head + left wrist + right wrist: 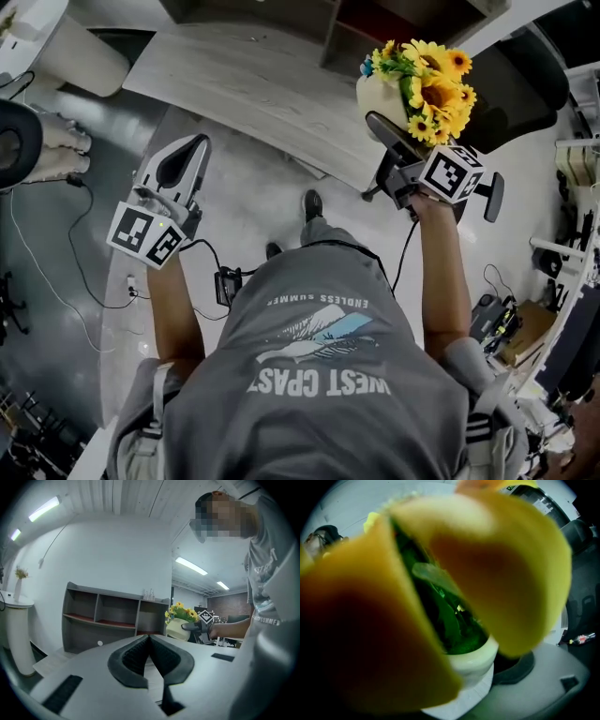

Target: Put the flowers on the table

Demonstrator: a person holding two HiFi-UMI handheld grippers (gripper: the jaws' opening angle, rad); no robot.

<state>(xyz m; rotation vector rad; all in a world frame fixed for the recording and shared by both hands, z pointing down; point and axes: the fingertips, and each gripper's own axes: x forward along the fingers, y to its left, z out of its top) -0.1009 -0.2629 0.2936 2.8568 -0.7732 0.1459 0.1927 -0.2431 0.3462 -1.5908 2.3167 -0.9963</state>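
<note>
Yellow petals [506, 573] press against my right tool's camera and blot out most of its view. Under them show green leaves [450, 625] and the cream rim of the pot [476, 660]. My right tool [398, 141] is clamped on that pot, so the flowers [433, 89] are held up at the right end of the desk [244, 84], over its near edge. I cannot tell whether the pot's base touches the desk.

My left tool [150, 641] has its 2 jaws pressed together with nothing between them, and it hangs over the floor [253, 206], well apart from the pot.

Beyond the desk stands a grey shelf [112, 616], its compartments open toward me. A dark chair [525, 84] sits just right of the flowers, and cables [56, 272] trail across the floor on my left.
</note>
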